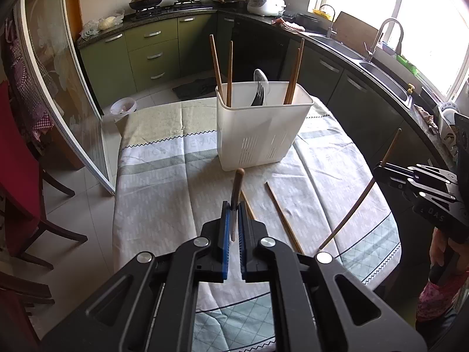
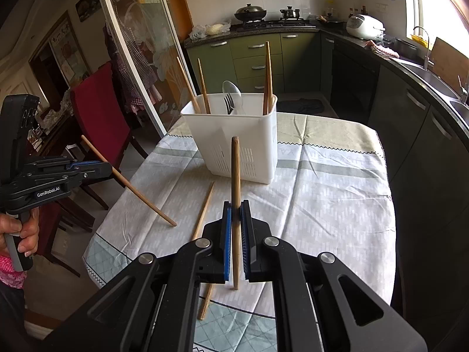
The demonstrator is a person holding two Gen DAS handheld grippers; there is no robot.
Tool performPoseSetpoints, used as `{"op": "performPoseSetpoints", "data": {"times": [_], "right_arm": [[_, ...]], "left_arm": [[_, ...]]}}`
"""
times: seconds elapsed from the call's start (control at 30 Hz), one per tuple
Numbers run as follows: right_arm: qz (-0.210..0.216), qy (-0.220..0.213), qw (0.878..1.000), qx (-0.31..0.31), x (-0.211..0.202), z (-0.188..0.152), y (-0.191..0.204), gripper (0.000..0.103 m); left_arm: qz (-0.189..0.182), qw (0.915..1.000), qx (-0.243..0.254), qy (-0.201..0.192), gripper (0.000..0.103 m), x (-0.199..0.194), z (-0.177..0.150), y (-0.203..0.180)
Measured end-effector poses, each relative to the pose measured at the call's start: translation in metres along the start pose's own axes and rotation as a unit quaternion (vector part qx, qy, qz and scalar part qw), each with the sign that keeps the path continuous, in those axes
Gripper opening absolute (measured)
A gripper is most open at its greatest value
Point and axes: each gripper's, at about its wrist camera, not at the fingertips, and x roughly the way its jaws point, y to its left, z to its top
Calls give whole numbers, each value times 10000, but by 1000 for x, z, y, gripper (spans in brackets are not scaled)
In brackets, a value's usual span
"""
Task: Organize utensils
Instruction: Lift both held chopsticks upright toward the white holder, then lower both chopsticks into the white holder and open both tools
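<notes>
caddy (image 1: 258,129) on table (image 1: 164,193); chopstick (image 1: 283,217) before it (flat).

Matt wooden chopsticks (image 2: 235,193), a white plastic caddy (image 1: 258,135) with slotted walls, and a creased cloth tablecloth (image 1: 164,193).

Lower ends of wooden chopsticks (image 1: 229,74), steel fork (image 1: 259,95) and spoon hidden inside white plastic slotted caddy (image 1: 258,135); loose table chopstick (image 2: 205,302) partly behind right gripper (image 2: 236,226).

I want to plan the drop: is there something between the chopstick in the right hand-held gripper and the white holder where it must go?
Nothing visible blocks it. The right hand-held gripper holds its chopstick above bare tablecloth, and the white holder stands just beyond. One loose chopstick lies flat, left of that path.
</notes>
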Motion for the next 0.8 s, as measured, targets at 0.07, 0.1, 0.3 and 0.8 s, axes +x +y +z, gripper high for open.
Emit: {"op": "performPoseSetpoints", "data": {"times": [0.07,0.1,0.3,0.8], "right_arm": [[3,-24,10000,3,-2,2,0,7],[10,-41,10000,4,-3,4,0,7],[70,-216,9997,-36,-19,26,3,7],[389,-1149,9926,109,-82,134,2,7]], "left_arm": [[-13,10000,-1,-19,5,-2,1,0],[-15,10000,-1,-37,5,-3,2,0],[-21,9998,53,-211,5,-17,16,-4],[-112,9939,164,-1085,5,-89,111,-19]]}}
